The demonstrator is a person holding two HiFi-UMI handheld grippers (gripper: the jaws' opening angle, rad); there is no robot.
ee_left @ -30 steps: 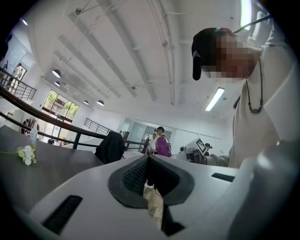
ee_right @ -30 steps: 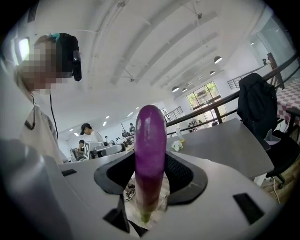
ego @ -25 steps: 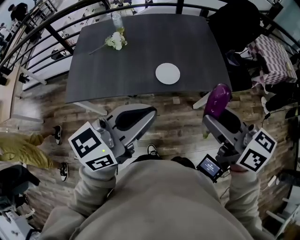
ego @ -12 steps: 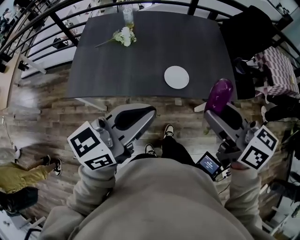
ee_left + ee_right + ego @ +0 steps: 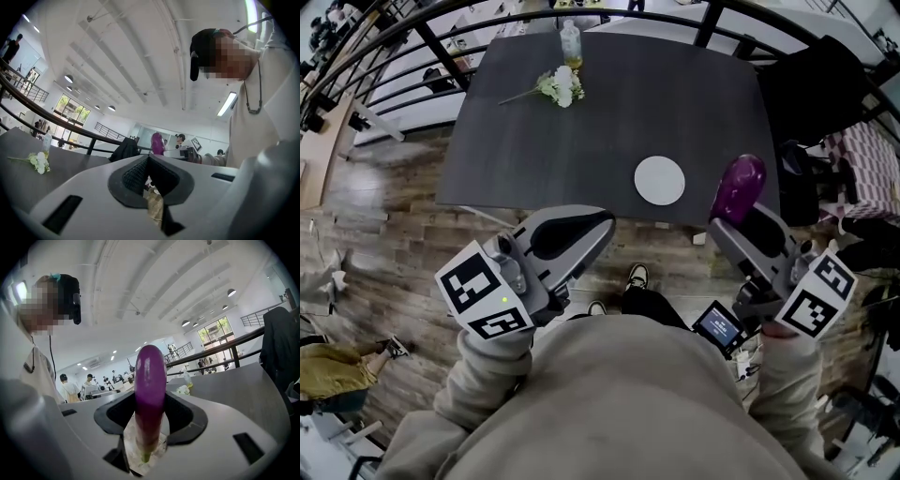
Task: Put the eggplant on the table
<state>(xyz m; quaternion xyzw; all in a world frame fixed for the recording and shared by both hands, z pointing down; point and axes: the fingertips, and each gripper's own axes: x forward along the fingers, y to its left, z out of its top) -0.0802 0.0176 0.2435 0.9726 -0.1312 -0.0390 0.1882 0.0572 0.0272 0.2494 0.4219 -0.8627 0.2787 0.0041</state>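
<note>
- The table (image 5: 581,141) sits lower and nearer in the head view than a second ago, and the white plate (image 5: 659,180) on it has slid down toward the grippers. I take this to mean the person is walking up to the near edge.
- The eggplant (image 5: 738,187) now overlaps the table's near right corner in the head view, where before it hung over bare floor. It is still in the air, so the set-down has not begun, but the approach looks almost finished.
- The right gripper (image 5: 741,225) is clamped on the eggplant, its jaws fairly wide around the body. The fruit stands upright with the round end up and the green stem end down.
- The left gripper (image 5: 581,230) has its pads together and holds nothing.
- Both hands are held out in front of the chest, pointing toward the table, left roughly level and right dipped slightly.
- Flowers (image 5: 561,87) and a bottle (image 5: 571,44) stand at the far left, well apart from the eggplant.
</note>
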